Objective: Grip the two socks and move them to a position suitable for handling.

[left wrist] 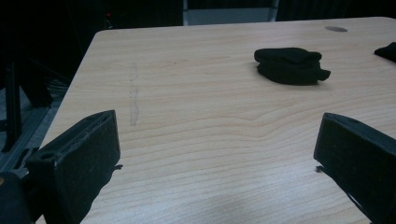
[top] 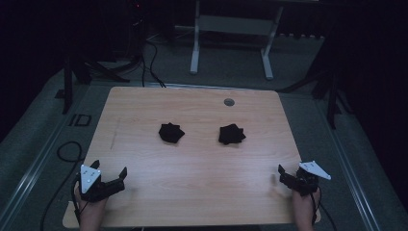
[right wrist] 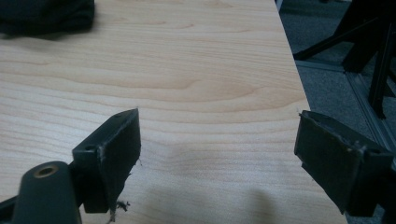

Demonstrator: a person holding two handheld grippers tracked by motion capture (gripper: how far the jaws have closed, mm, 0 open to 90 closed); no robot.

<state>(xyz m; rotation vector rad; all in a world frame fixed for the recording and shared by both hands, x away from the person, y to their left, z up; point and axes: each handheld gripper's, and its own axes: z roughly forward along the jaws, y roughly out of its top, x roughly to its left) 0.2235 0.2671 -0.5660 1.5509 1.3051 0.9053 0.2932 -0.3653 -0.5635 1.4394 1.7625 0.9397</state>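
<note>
High view: two crumpled black cloths, left cloth [top: 171,132] and right cloth [top: 232,134], lie well apart mid-worktop [top: 202,192]. The left gripper [top: 109,174] and right gripper [top: 284,172] rest at the near corners, jaws spread, empty. Dark room; carpeted floor, table legs [top: 194,43] behind.

Left gripper view: the left cloth [left wrist: 289,65] lies ahead to the right; a slack fold could slip from a shallow pinch.

Right gripper view: the right cloth [right wrist: 44,16] lies at the far left, near the frame edge; black-on-black dimness may spoil aim.
</note>
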